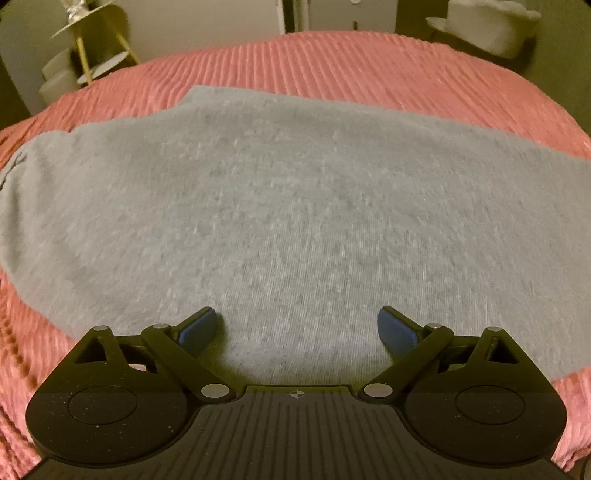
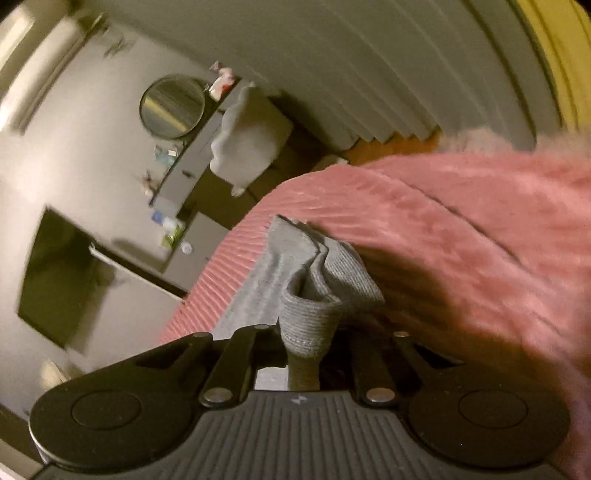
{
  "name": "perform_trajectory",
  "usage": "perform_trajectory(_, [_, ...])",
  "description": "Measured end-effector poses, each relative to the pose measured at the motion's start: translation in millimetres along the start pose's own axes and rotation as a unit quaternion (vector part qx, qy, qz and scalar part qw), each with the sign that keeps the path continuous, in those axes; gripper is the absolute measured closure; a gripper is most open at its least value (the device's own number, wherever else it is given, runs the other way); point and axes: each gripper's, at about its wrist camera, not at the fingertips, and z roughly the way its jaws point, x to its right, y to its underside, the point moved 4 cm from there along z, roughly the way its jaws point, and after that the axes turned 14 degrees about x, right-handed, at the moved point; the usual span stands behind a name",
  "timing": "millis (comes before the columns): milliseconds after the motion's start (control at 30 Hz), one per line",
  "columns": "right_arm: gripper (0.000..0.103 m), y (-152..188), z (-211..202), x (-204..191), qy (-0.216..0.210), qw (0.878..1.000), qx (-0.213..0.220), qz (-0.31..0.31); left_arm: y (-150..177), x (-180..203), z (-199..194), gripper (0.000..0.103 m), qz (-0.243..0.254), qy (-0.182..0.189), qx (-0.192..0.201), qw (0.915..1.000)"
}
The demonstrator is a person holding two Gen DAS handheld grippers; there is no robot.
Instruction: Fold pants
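Observation:
Grey knit pants [image 1: 295,206] lie spread flat across a pink ribbed bedspread [image 1: 332,62] in the left wrist view. My left gripper [image 1: 297,328] is open, its blue pads [image 1: 199,328] wide apart just above the near part of the cloth, holding nothing. In the right wrist view, my right gripper [image 2: 308,332] is shut on a ribbed cuff end of the pants [image 2: 314,295], lifted off the bedspread [image 2: 480,240]. The rest of that leg [image 2: 258,280] trails down to the left along the bed. The view is tilted and blurred.
A yellow-legged side table [image 1: 92,44] stands beyond the bed at the left, a pale chair [image 1: 491,26] at the right. The right wrist view shows a round mirror [image 2: 172,106], a dark screen [image 2: 55,273], a dresser with small items [image 2: 173,184] and pleated curtains [image 2: 369,74].

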Motion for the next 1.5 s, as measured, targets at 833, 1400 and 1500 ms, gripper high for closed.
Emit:
perform_trajectory(833, [0.093, 304.1, -17.3, -304.0, -0.250, 0.834, -0.249, -0.425, 11.8, -162.3, -41.8, 0.006, -0.190, -0.024, 0.028, 0.9811])
perform_trajectory(1400, [0.022, 229.3, -63.3, -267.8, -0.264, 0.896, -0.252, -0.251, 1.0, -114.8, -33.3, 0.006, -0.136, 0.063, 0.026, 0.9883])
perform_trajectory(1500, [0.007, 194.2, -66.6, -241.1, -0.251, 0.929, -0.225, -0.151, -8.9, -90.1, -32.0, 0.006, -0.135, 0.102, 0.027, 0.9852])
